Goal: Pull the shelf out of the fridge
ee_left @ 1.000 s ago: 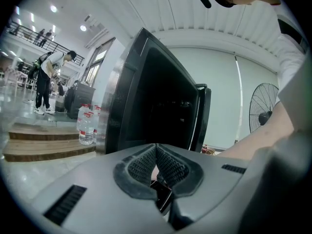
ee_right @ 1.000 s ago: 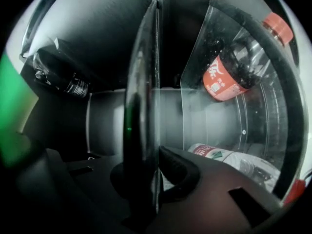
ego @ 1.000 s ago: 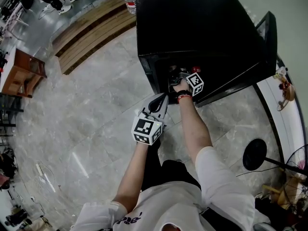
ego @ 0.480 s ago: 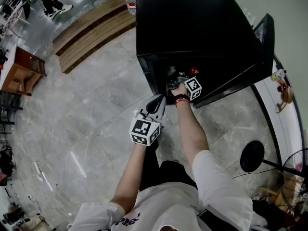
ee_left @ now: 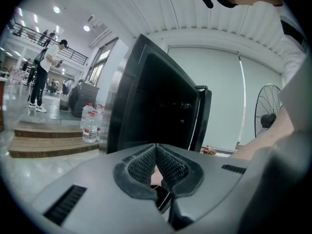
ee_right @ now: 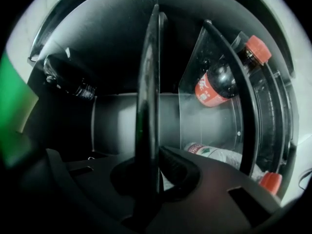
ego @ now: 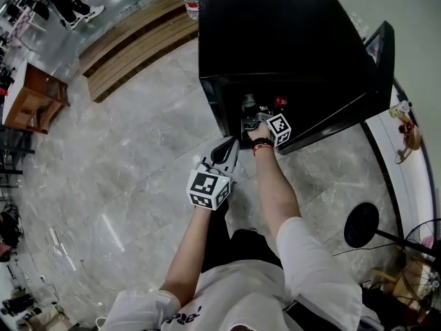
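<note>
right tongs (ee_right: 155, 172): clamped on the front edge of the shelf (ee_right: 148, 82) | shelf: inside the open fridge (ego: 275, 40), red-capped bottle (ee_right: 214, 84) beside it | left tongs (ee_left: 156, 152): closed, empty, just outside the fridge front

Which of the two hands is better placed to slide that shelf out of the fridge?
Right. The right hand-held gripper is inside the open fridge, jaws shut on the shelf edge. The left hand-held gripper hangs outside, shut and empty.
</note>
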